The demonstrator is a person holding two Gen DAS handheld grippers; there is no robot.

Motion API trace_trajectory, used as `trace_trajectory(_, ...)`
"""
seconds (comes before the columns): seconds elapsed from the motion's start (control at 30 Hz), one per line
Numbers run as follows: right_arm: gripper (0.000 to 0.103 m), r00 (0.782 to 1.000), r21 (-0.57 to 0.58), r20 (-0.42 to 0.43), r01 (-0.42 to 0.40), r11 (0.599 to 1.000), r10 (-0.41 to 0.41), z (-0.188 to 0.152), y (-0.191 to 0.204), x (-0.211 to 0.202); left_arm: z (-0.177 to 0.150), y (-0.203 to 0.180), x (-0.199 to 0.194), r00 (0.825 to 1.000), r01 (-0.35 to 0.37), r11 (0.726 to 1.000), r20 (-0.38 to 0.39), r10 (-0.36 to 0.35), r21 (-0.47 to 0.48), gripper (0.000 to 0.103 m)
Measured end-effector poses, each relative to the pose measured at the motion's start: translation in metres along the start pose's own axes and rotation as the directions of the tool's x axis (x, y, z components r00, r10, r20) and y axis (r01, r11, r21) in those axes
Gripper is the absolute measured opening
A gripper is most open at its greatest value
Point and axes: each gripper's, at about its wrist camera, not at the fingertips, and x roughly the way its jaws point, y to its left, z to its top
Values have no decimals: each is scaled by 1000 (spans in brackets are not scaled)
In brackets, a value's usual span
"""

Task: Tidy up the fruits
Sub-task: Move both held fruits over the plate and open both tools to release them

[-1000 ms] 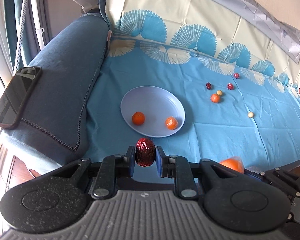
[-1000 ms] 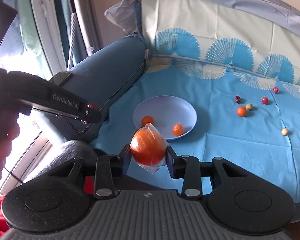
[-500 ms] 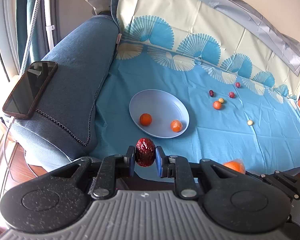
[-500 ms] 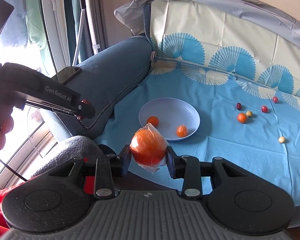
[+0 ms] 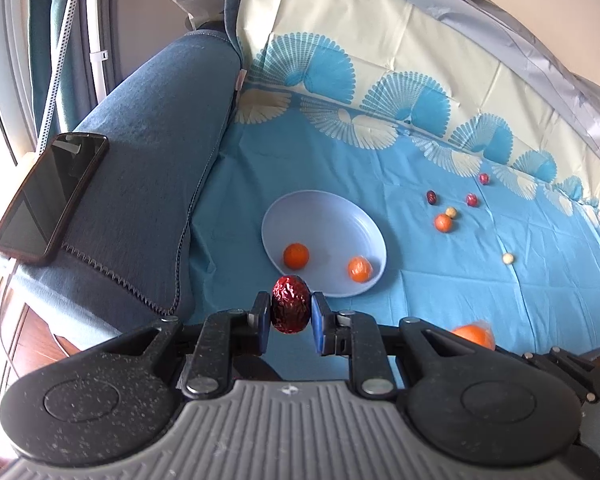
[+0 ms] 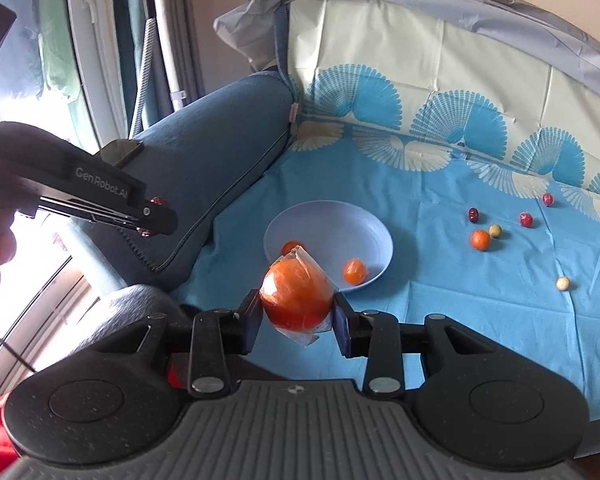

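L gripper [image 5: 291, 312] clamped on a wrinkled dark-red date [image 5: 291, 309], pads touching both sides, date upright between them. R gripper [image 6: 297, 312] clamped on a plastic-wrapped orange [image 6: 296, 294], wrap corner sticking out below the pads.

From my L cam: lavender bowl [image 5: 320, 216] sits on the blue cloth [image 5: 440, 280] at 12 o'clock just past the date. Two small oranges in the bowl: one at its 7 o'clock [image 5: 296, 256], a wrapped one at its 5 o'clock [image 5: 360, 269].

Loose fruit on the cloth at ~2 o'clock from the bowl, well apart from it: small orange [image 5: 443, 223] w/ pale round fruit [image 5: 451, 212] just beside it, three dark-red ones [image 5: 431, 197] [image 5: 471, 199] [image 5: 484, 178] behind, another pale one [image 5: 508, 258] alone further right.

Phone [image 5: 50, 196] lies flat on the blue sofa armrest [image 5: 148, 152] at 9 o'clock.

R cam: I see the L gripper body at 9 o'clock, clear of the bowl.
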Motion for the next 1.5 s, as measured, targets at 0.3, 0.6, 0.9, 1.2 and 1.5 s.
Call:
trace_trajectory(0.3,39,999,34,-32,26,999,-25,16,-23,54,37,-10,59,1000,4,1000,-30,-3,11,23)
trace_trajectory(0.6,39,998,53,-54,44,998,-41,38,-50,130,63,-29,140,997,5,998,-84,0,64,23)
trace_trajectory(0.9,39,996,42,-72,53,998,-50,43,-67,199,69,-28,220,991,-19,996,-134,30,82,23)
trace_trajectory(1.2,39,986,36,-156,65,997,-59,31,-71,247,65,-21,270,979,-15,995,-202,36,103,23)
trace_trajectory(1.5,76,992,-16,-114,55,998,-56,41,-69,254,77,-17,249,996,27,998,-88,-21,65,103)
